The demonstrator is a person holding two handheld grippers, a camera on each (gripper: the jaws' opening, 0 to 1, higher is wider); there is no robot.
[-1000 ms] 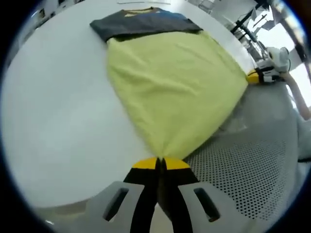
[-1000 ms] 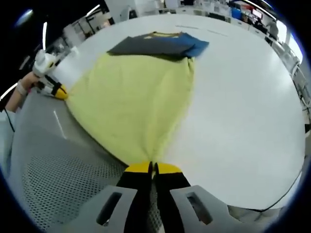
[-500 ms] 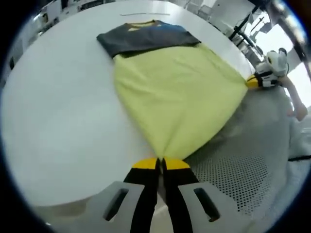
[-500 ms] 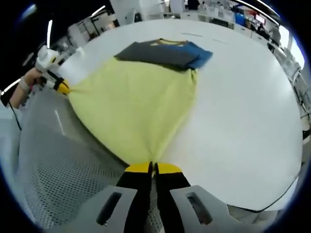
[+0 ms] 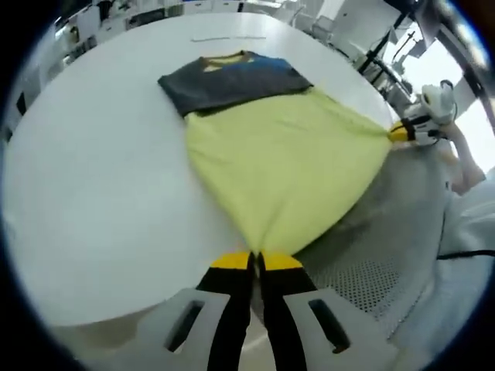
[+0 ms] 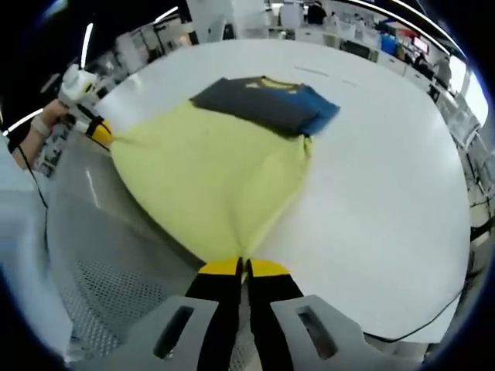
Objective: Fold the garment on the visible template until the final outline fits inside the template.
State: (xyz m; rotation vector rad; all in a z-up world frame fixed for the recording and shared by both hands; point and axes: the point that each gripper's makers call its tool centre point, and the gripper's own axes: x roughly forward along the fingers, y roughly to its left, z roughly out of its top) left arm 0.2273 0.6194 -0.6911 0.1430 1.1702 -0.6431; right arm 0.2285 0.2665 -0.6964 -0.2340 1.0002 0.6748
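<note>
Overhead, both views look across a round white table (image 5: pixel 93 193) where a soft yellow shirt (image 5: pixel 286 162) is stretched taut. The left gripper (image 5: pixel 256 259) and right gripper (image 6: pixel 242 266) each pinch a hem corner, jaws clamped on cloth. Its far end lies over a dark grey and blue panel (image 6: pixel 267 104), perhaps the template. A perforated grey chair (image 6: pixel 116 286) sits beneath.
</note>
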